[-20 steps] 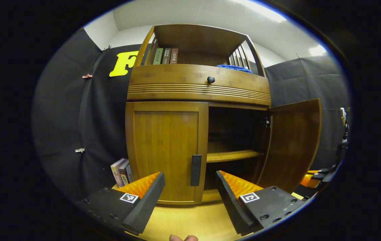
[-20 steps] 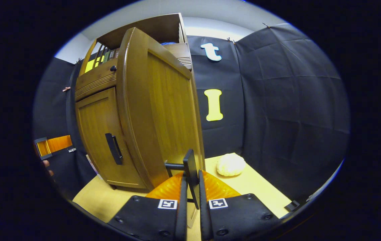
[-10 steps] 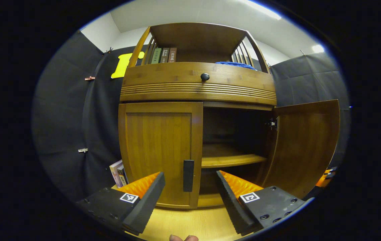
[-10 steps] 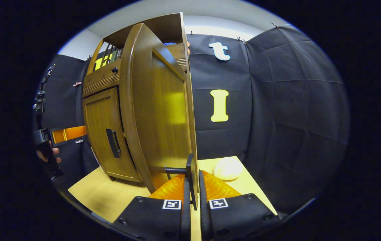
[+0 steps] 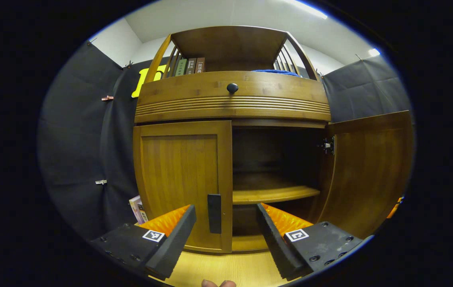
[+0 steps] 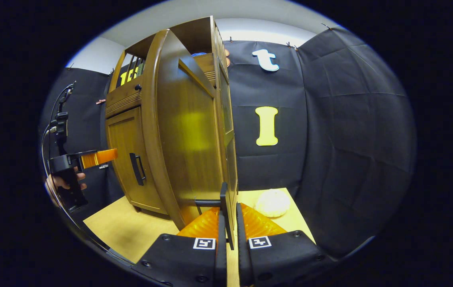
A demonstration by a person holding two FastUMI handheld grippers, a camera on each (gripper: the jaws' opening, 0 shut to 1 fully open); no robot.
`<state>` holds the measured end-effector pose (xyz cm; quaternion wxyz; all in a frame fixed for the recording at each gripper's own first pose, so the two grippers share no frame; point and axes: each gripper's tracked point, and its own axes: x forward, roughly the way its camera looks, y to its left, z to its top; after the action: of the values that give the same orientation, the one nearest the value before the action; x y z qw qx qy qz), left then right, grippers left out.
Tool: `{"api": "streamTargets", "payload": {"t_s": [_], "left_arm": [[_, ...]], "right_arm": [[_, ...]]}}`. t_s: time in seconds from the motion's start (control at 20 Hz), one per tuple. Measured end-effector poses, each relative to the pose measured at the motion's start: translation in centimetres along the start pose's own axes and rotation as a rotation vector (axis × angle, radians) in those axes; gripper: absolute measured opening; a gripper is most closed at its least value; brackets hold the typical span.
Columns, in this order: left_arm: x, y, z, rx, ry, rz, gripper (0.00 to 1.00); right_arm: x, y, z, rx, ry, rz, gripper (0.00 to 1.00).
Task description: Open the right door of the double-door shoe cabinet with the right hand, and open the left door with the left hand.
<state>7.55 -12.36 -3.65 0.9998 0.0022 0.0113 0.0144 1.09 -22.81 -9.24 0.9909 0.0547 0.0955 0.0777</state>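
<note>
At the cabinet's left half, the left door (image 5: 182, 183) is sitting shut, its upright handle (image 5: 214, 213) lying just ahead between the wide-spread, empty fingers of the left gripper (image 5: 226, 223). Rightward, the right door (image 6: 186, 135) is standing swung out, the right gripper (image 6: 227, 223) clamping its handle (image 6: 224, 205). Two doors, two handles.

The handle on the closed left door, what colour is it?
Black. The handle stands out against the brown wooden left door, best in the left gripper view.
</note>
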Motion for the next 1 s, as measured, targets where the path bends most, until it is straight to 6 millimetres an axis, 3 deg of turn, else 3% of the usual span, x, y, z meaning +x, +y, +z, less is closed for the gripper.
{"api": "streamTargets", "payload": {"t_s": [0.15,0.35,0.65,1.0], "left_arm": [[1.0,-0.1,-0.3,0.006,0.002,0.01,0.94],[3.3,0.3,-1.2,0.012,0.009,0.02,0.92],[7.5,1.8,-3.5,-0.012,0.031,0.033,0.94],[11.7,2.6,-6.6,-0.017,0.088,0.011,0.89]], "right_arm": [[0.0,-0.4,0.1,-0.001,-0.006,-0.01,0.16],[-1.5,-2.4,0.7,0.001,-0.023,-0.074,0.29],[-4.9,-6.1,1.7,-0.014,-0.071,-0.193,0.98],[-8.0,-7.2,2.9,-0.006,-0.11,-0.282,0.98]]}}
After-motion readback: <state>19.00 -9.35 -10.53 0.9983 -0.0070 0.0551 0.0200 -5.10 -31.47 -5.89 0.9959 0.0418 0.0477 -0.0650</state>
